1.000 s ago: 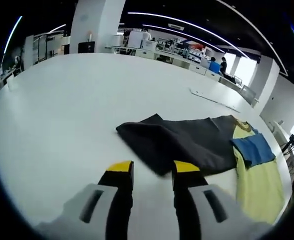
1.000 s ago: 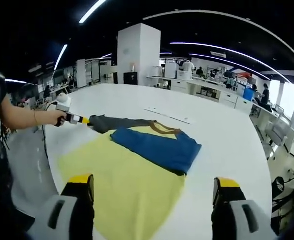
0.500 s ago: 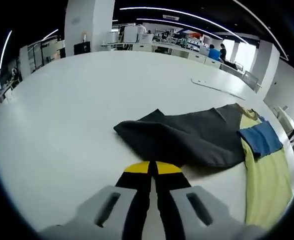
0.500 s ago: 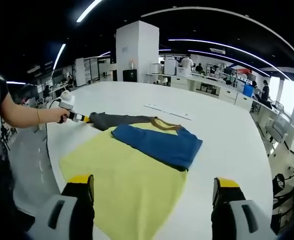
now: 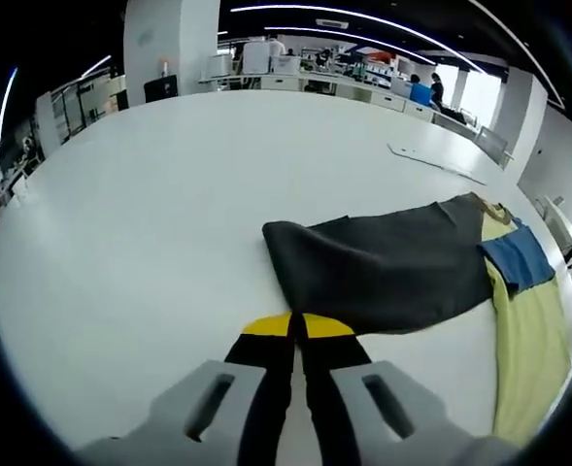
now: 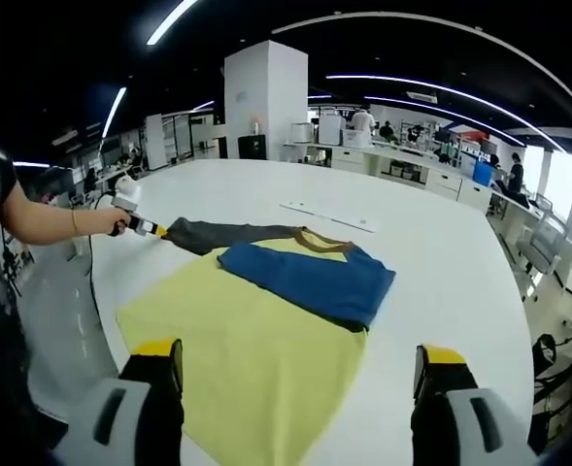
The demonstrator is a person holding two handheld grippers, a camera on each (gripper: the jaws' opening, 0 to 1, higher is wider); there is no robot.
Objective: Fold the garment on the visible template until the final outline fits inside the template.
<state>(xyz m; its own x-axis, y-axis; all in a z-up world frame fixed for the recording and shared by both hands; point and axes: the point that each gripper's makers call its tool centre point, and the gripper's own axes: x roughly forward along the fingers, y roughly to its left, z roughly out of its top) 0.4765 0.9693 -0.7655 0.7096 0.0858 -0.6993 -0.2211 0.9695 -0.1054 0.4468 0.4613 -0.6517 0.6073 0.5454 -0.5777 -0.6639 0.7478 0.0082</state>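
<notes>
White table (image 5: 120,223), large. Garment (image 6: 256,330) spread flat on it: yellow body, blue panel (image 6: 310,282) folded across, dark grey sleeve (image 5: 383,272) running long-axis away toward the left gripper (image 5: 297,326). That gripper sits at the sleeve's near edge, jaws together, apparently pinching the hem. Right gripper (image 6: 300,364), jaws wide apart, hovers over the yellow hem. Template not discernible.

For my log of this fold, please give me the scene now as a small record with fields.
garment: yellow body, blue sleeve folded over it, dark grey sleeve spread sideways
surface: white table
left gripper: fingers together at the grey sleeve's edge; cloth between them not visible
right gripper: fingers wide apart, above yellow body
</notes>
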